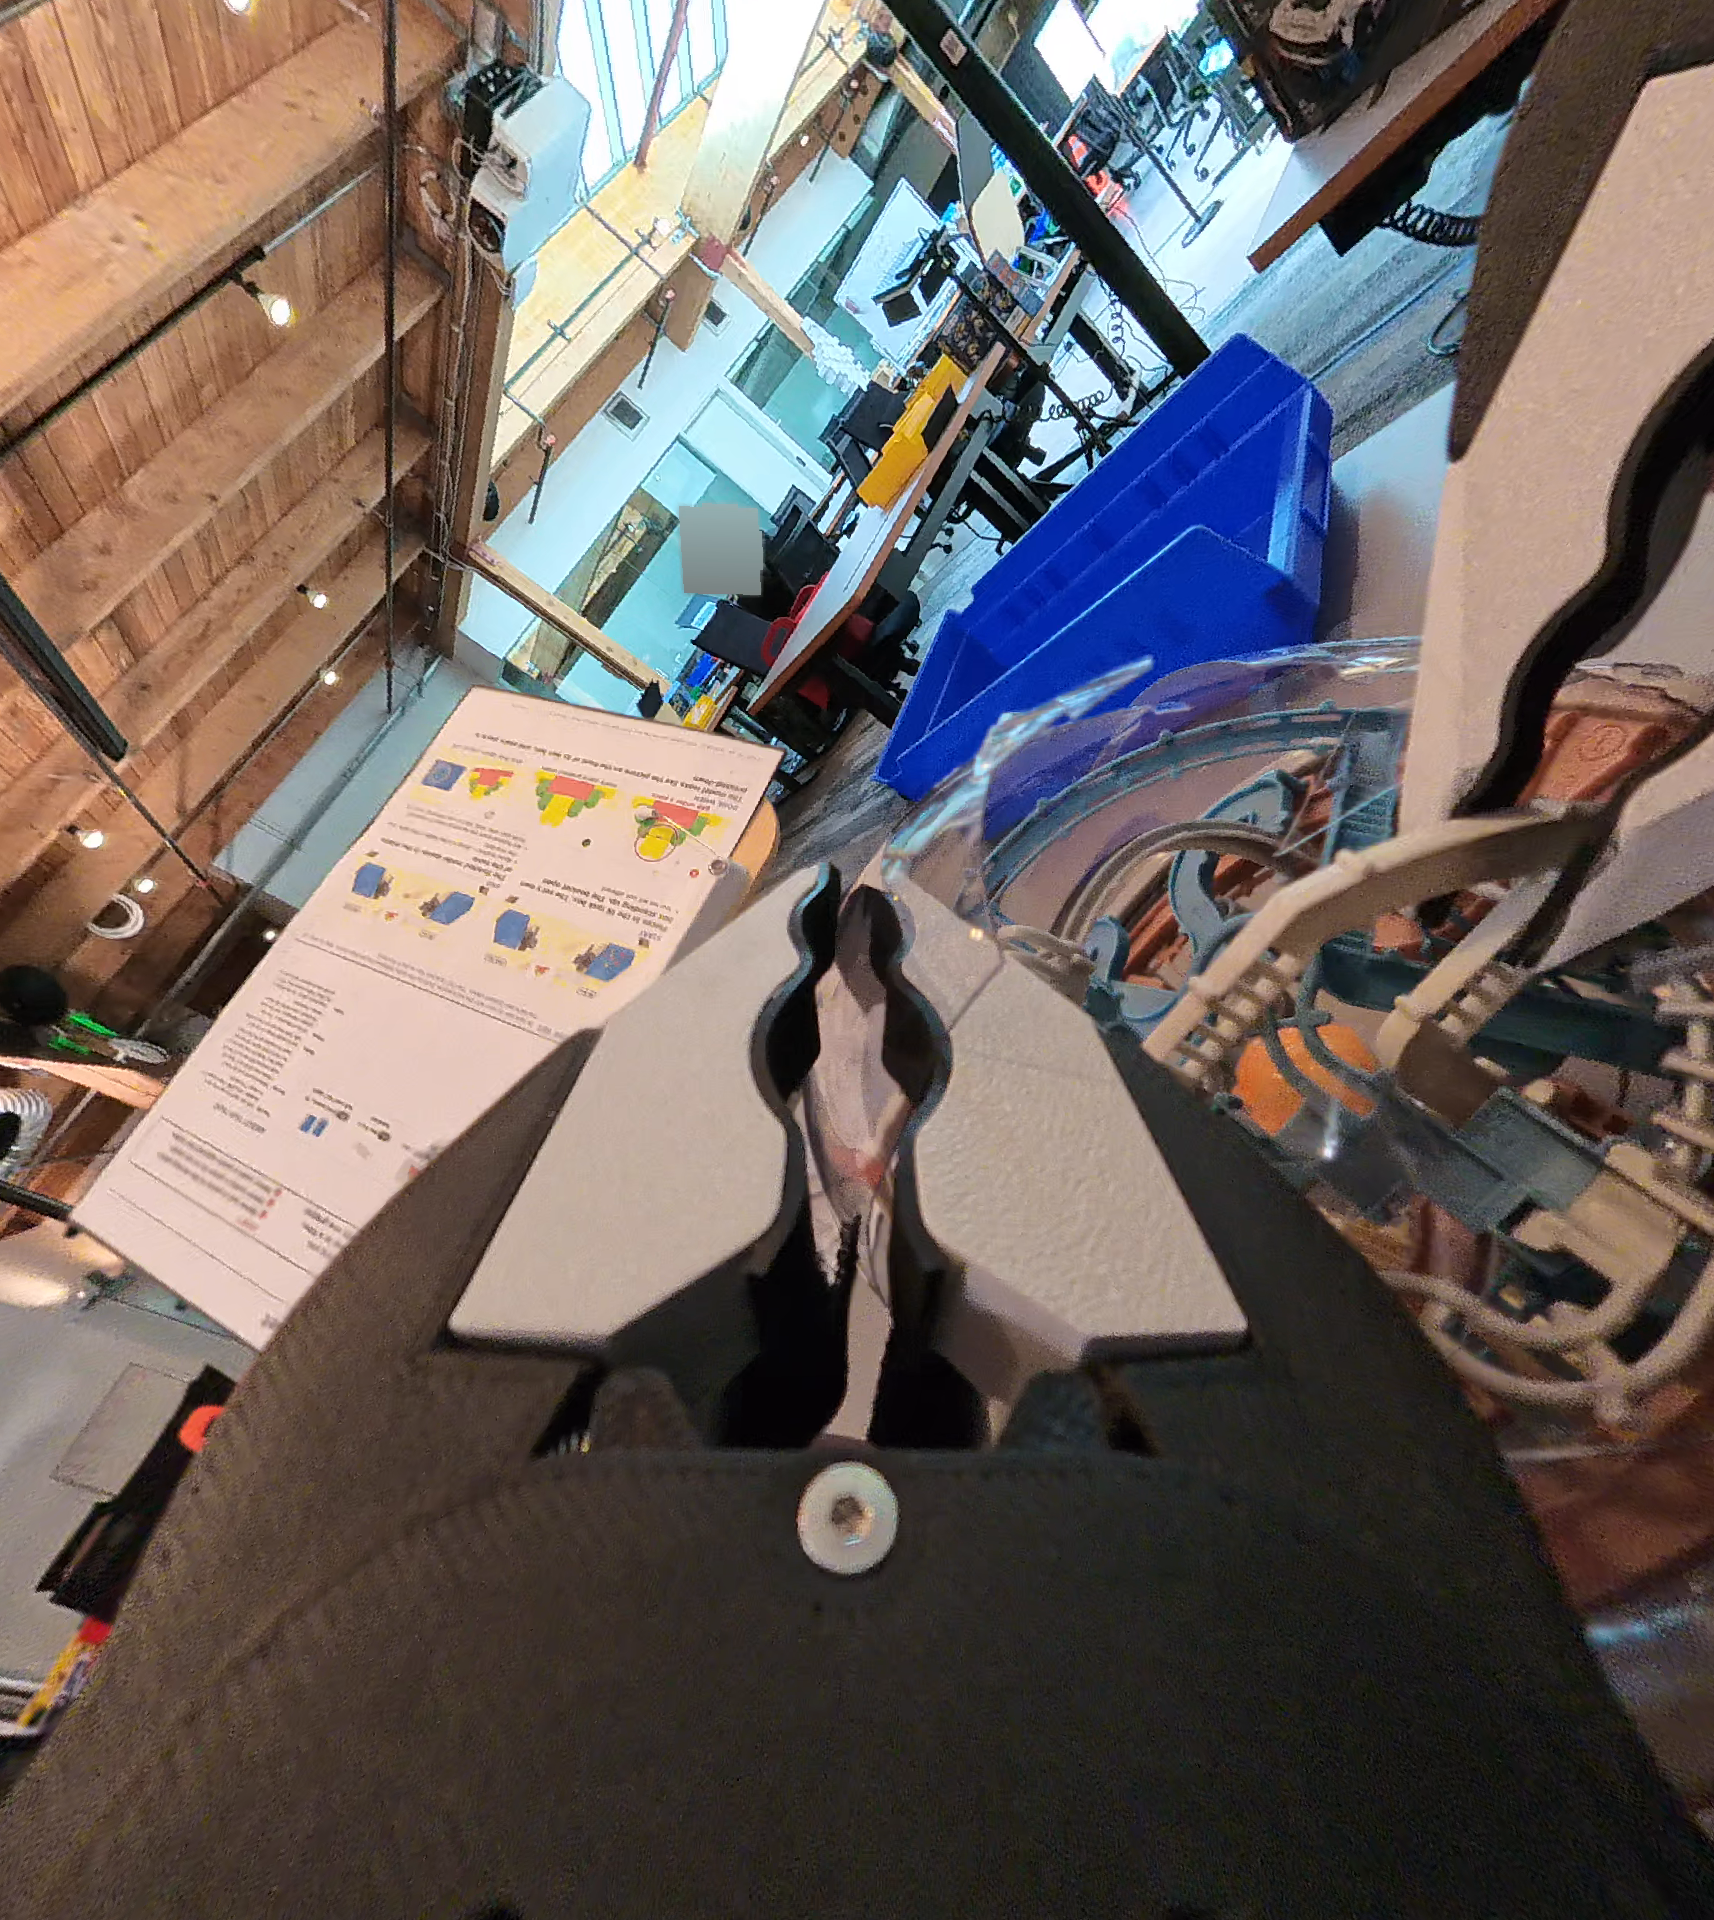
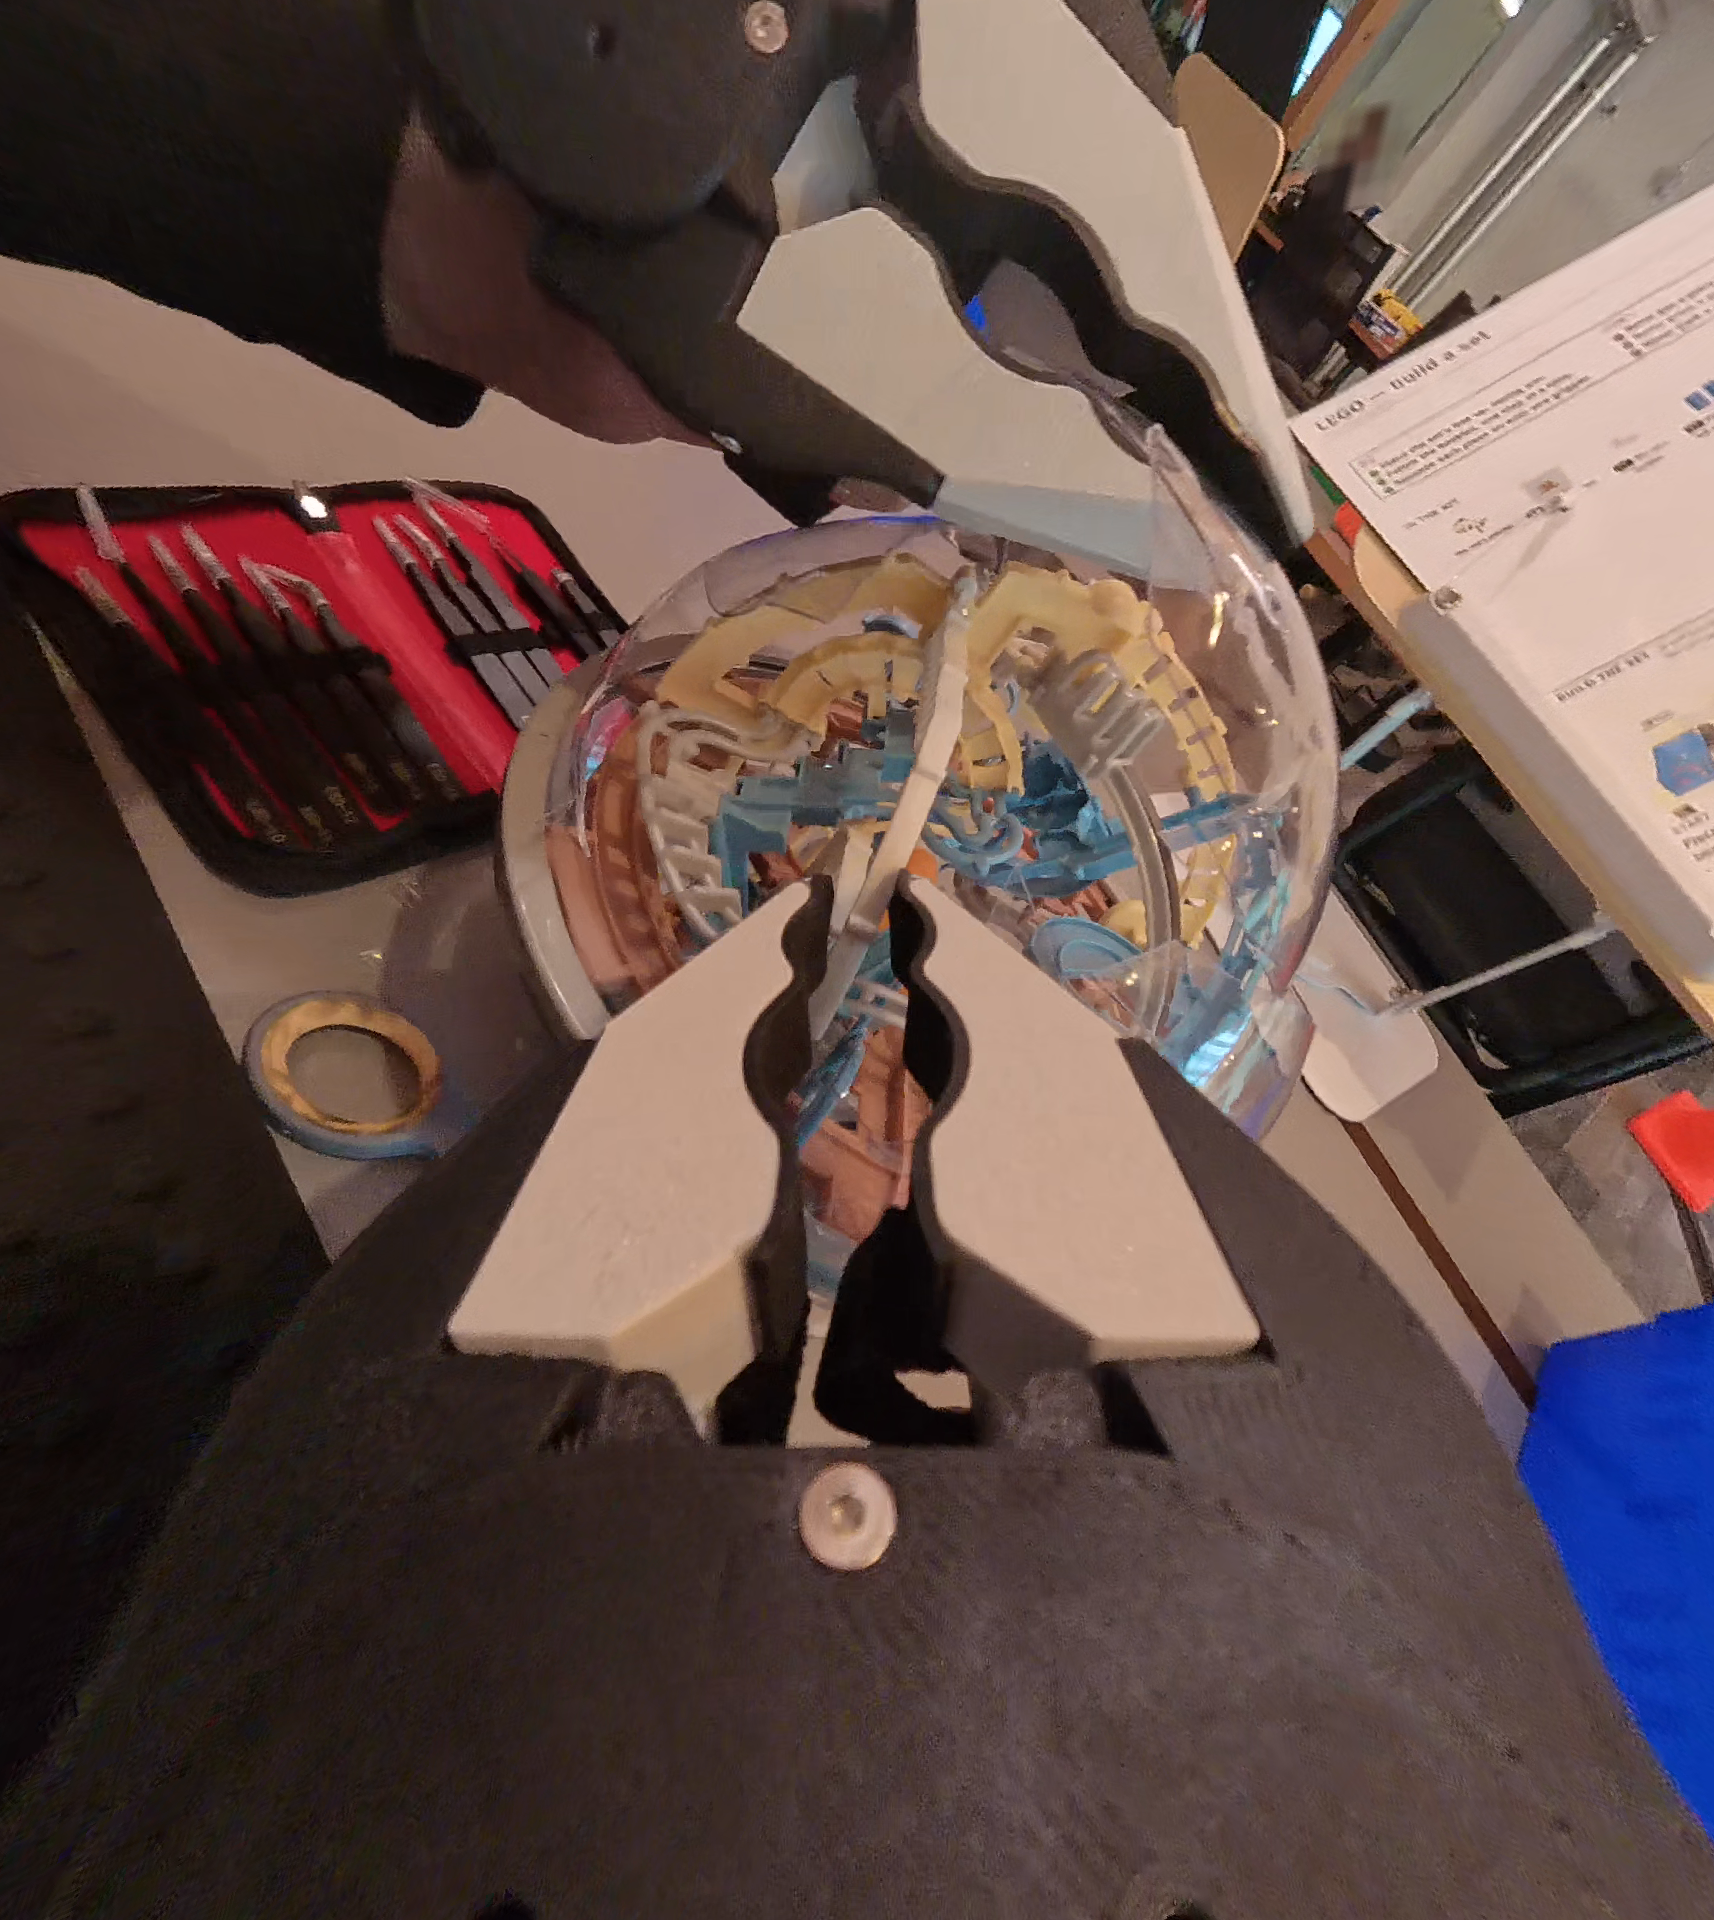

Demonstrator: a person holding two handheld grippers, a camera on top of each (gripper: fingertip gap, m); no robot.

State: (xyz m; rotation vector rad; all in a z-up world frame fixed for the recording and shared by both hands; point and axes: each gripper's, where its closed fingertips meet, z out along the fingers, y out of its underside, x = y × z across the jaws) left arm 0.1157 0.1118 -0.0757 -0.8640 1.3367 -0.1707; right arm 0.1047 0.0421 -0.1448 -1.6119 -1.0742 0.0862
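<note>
Left gripper (image 1: pixel 848 914) at frame centre, fingers pinched onto the broken clear edge of a transparent maze ball (image 1: pixel 1455 987) (coloured tracks inside) filling the right side. Right gripper (image 2: pixel 858 894) at frame centre, closed on a pale strip (image 2: pixel 894 831) at the ball's front. Behind, upper left of the right view, an open red tweezer case (image 2: pixel 313 665); lower left, a tape roll (image 2: pixel 344 1070). Instruction sheet (image 2: pixel 1611 582) at right, blue bin (image 1: pixel 1144 582) beyond.
</note>
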